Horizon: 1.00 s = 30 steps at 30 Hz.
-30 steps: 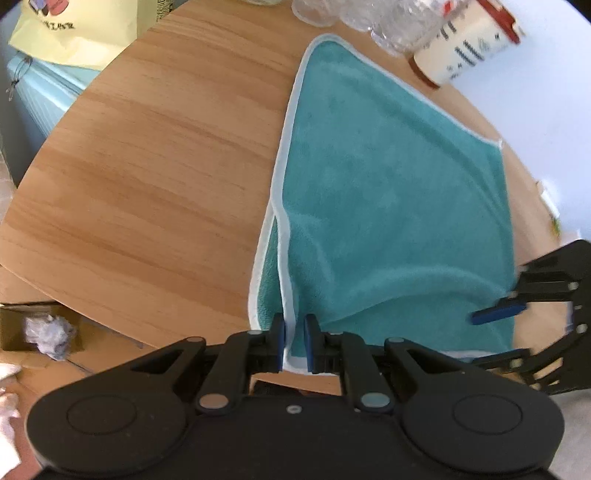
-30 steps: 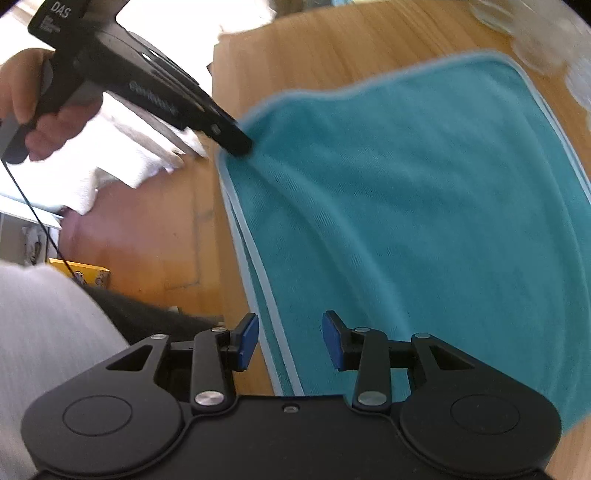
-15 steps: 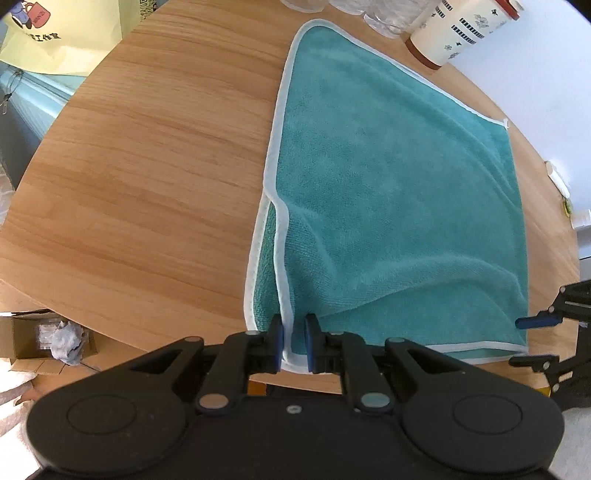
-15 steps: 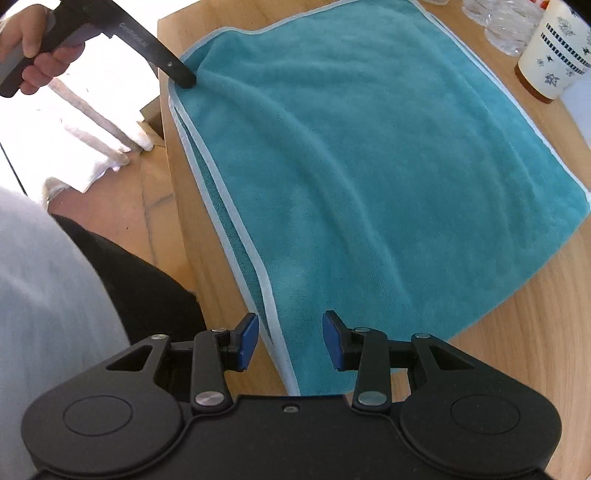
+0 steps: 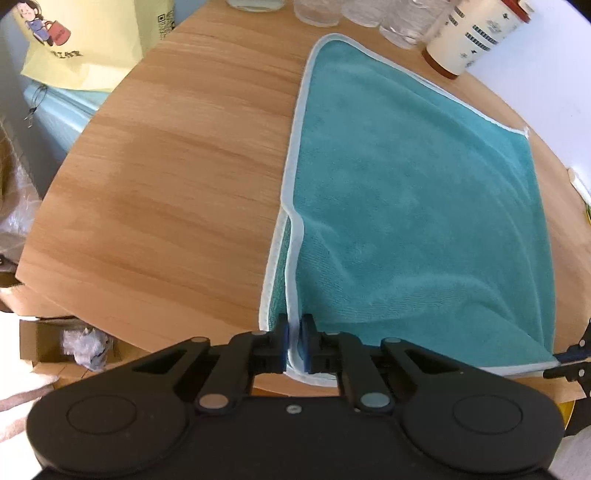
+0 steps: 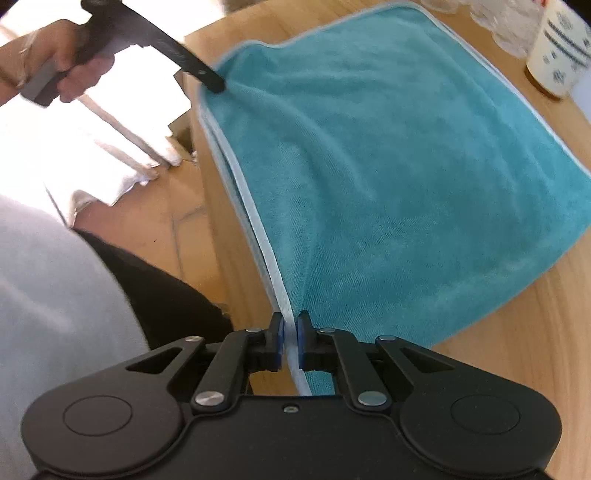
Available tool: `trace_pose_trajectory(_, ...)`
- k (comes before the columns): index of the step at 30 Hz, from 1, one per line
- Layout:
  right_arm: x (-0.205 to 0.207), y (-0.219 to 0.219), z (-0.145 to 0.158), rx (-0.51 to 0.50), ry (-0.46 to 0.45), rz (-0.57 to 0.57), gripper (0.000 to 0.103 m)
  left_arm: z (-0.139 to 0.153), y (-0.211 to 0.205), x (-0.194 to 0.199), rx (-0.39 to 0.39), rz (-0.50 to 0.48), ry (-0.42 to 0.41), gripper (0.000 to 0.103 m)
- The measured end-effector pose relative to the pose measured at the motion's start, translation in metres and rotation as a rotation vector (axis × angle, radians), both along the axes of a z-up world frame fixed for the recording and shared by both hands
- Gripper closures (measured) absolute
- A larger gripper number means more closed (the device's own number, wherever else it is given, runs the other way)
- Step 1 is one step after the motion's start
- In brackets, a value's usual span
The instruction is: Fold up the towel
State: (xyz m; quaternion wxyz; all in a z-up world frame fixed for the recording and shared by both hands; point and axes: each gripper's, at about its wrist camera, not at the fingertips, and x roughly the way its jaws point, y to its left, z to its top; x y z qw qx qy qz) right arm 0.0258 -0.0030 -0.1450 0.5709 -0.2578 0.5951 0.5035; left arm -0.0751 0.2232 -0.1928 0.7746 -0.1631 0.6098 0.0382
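Left tool clamped on towel hem, right tool clamped on same hem

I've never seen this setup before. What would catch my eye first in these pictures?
A big teal towel with a pale border, spread over a round wooden table. Two black hand-held grippers pinch its near edge: the left gripper at one corner, the right gripper at the other. At the table's far edge stand clear glasses and a patterned paper cup.
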Motion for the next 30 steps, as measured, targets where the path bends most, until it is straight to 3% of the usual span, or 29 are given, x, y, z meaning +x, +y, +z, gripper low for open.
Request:
trace_pose_trajectory(8,0.002,0.002,-0.01,0.038,0.072,-0.003,0.095,-0.001,0.008,-0.002,0.037,0.01,0.039,0.096)
trace_pose_trajectory(11,-0.005,0.004,-0.024,-0.02,0.062,0.037,0.095,-0.003,0.008,-0.001,0.05,-0.003,0.043,0.096)
trace_pose_trajectory(14,-0.007,0.007,-0.032,-0.037,0.057,0.049,0.091,-0.007,0.01,0.0,0.059,-0.008,0.042,0.096)
trace_pose_trajectory(16,-0.01,0.009,-0.035,-0.046,0.065,0.07,0.077,-0.006,0.011,0.003,0.062,-0.013,0.043,0.096)
trace_pose_trajectory(19,-0.008,0.008,-0.032,-0.044,0.066,0.083,0.076,-0.004,0.01,0.005,0.076,-0.028,0.054,0.095)
trace_pose_trajectory(25,0.039,-0.002,-0.017,-0.007,0.023,-0.11,0.076,0.006,0.004,0.006,0.18,-0.095,0.062,0.095)
trace_pose_trajectory(30,0.052,0.004,-0.03,-0.015,-0.068,-0.236,0.076,0.022,0.012,0.005,0.161,-0.066,0.022,0.095)
